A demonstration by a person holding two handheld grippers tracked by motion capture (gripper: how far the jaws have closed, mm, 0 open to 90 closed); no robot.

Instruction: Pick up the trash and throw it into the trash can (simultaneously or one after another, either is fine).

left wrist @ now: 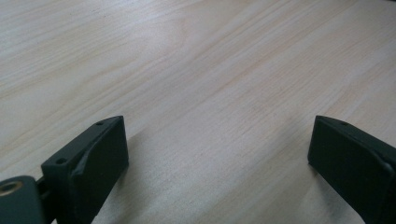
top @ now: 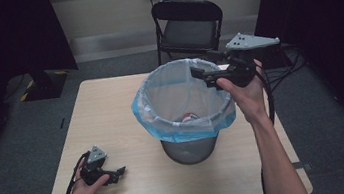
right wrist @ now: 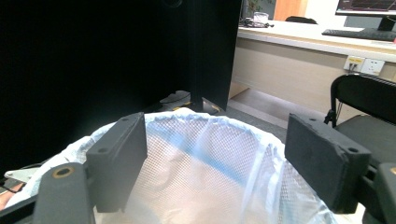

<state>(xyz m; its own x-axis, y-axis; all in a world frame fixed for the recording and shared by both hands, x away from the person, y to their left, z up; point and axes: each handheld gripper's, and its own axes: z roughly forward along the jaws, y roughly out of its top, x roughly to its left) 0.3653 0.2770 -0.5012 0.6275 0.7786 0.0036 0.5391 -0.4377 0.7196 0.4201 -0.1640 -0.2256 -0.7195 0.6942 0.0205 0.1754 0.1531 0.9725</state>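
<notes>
pale table [top: 125,103]: bin [top: 183,105] hides its contents; right tongs [top: 201,75] and left tongs [top: 117,174] both gape empty.

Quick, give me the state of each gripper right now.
Left gripper: open, holding nothing, low over the table.
Right gripper: open, holding nothing, above the lined bin.

Matt wood table [top: 112,115], mesh bin [top: 189,147], plastic liner [top: 170,97]

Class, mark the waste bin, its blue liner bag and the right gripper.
waste bin [top: 190,151], high view, grey lower wall.
blue liner bag [top: 185,134], high view, folded-over front edge.
right gripper [top: 197,72], high view, between its jaws' tips.
</notes>
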